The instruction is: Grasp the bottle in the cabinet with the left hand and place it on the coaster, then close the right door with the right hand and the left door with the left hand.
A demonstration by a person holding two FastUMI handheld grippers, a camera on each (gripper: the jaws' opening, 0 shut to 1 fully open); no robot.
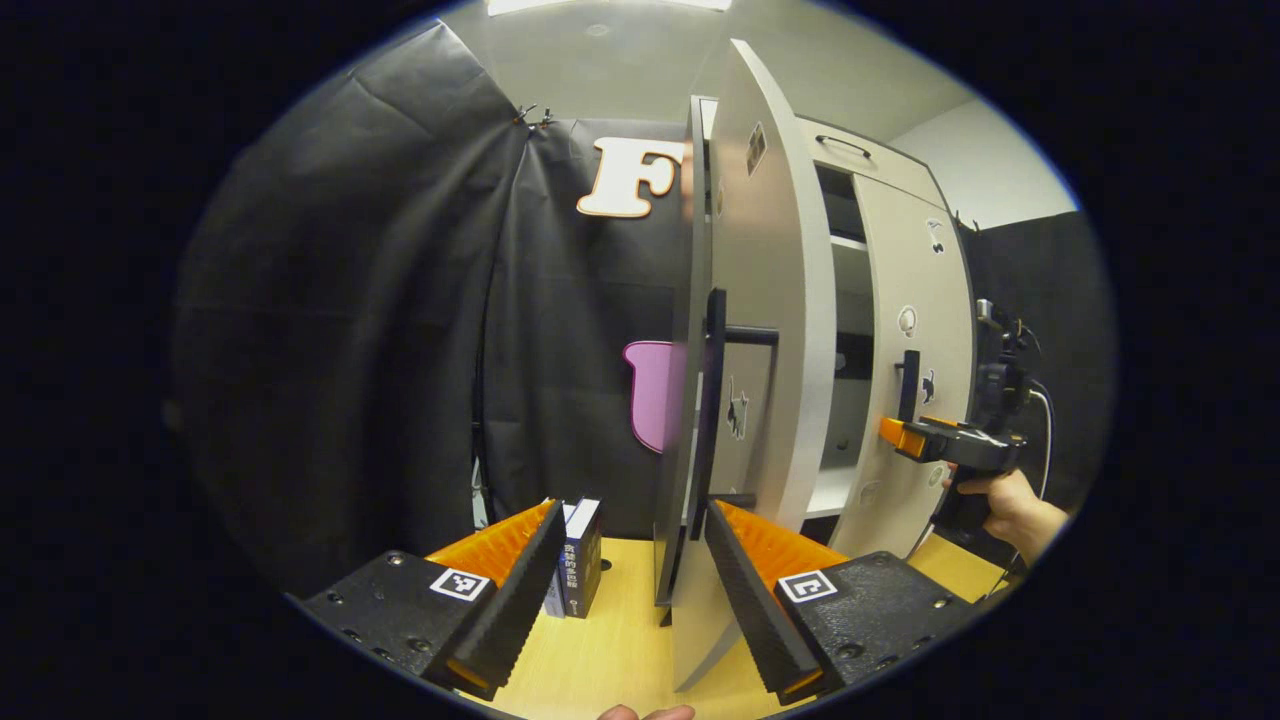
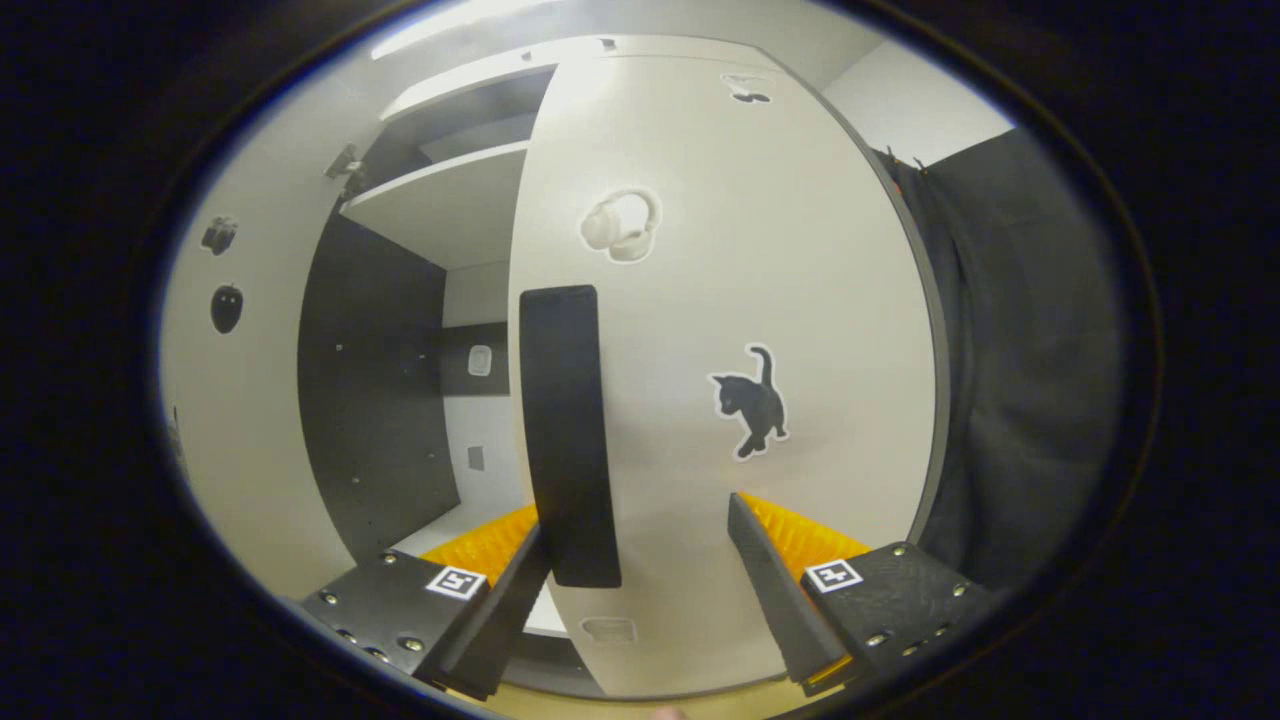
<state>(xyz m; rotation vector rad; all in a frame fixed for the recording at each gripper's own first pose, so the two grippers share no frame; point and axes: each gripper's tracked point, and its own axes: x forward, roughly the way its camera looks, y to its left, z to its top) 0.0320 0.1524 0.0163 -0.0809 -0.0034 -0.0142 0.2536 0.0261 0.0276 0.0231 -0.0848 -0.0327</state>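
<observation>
Wooden tabletop (image 1: 620, 640) is seen under white cabinet (image 1: 890, 200); books (image 1: 578, 555) stand near its back edge. Left gripper (image 1: 635, 580) and right gripper (image 2: 640, 590) are held wide, straddling door handles.

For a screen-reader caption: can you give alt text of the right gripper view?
The right tool, open, faces the pale right cabinet door, its fingers on either side of the door's black handle. Left of the door, shelves show inside the cabinet.

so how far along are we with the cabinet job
The bottle step cannot be judged here. In hand: the right gripper, open, is at the right door by its handle, door nearly shut. Left: the left door stands wide open ahead of the open left gripper.
</observation>
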